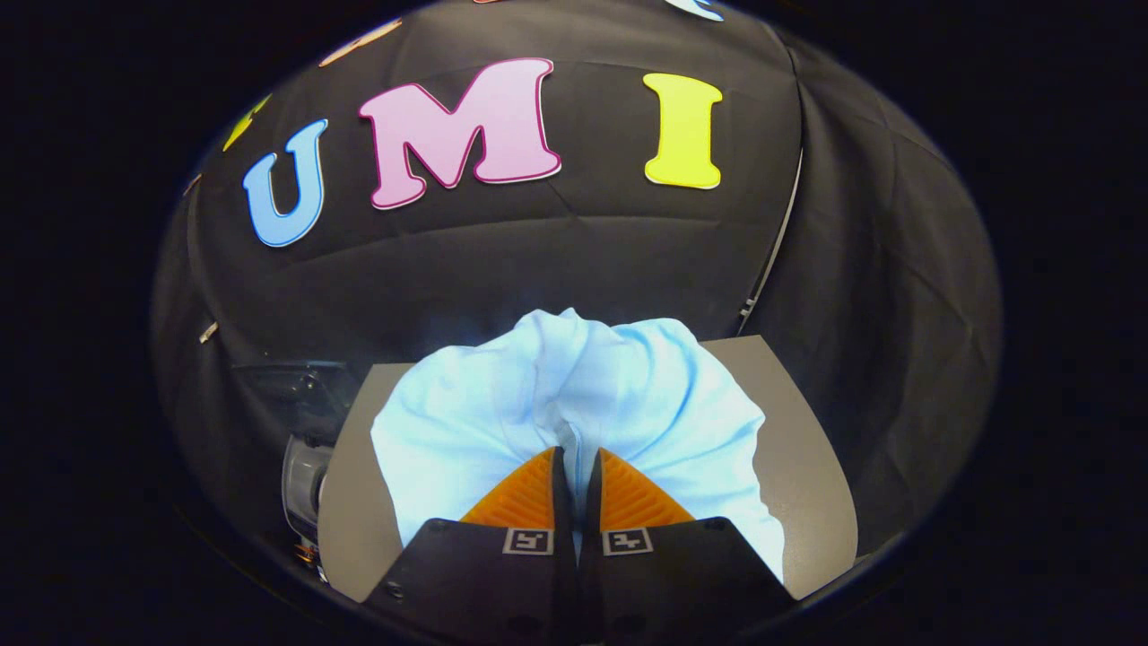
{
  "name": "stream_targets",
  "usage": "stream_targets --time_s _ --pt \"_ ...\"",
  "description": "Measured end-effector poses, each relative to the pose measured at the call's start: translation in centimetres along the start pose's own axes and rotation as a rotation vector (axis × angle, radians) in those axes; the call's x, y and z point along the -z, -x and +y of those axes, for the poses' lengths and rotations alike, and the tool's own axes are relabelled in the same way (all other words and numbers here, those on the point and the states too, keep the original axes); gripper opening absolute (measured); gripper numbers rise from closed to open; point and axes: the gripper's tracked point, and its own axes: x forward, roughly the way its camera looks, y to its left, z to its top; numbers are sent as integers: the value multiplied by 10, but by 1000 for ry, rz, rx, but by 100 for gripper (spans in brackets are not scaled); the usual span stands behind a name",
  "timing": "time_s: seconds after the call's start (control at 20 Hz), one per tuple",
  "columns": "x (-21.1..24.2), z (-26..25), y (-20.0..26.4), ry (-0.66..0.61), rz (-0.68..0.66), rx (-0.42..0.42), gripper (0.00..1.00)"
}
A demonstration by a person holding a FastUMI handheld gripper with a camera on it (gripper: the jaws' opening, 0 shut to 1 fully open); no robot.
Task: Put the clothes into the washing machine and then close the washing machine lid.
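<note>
A pale blue garment (574,395) bunches up between and just ahead of my fingers, over a grey tabletop (798,449). My gripper (576,453) is shut on a fold of that cloth, the two fingertips nearly touching with fabric pinched between them. The cloth puffs out to both sides of the fingers and hides the table beneath it. To the left of the table, lower down, stands the washing machine (303,467), of which a pale rounded body and a dark see-through lid (291,386) show.
The booth's black cloth wall (556,251) hangs close behind the table. A wall seam or pole (771,260) runs down at the back right. Bare grey table shows left and right of the garment.
</note>
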Motion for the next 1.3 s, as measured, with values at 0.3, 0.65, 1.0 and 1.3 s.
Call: stream_targets --time_s 0.3,0.65,1.0,1.3 --pt "-45 38 80 31 -170 -71 5" --pt "-98 116 169 68 -380 -195 5" --pt "-121 242 210 191 -469 -398 5" --pt "-89 340 179 269 -397 -572 5"
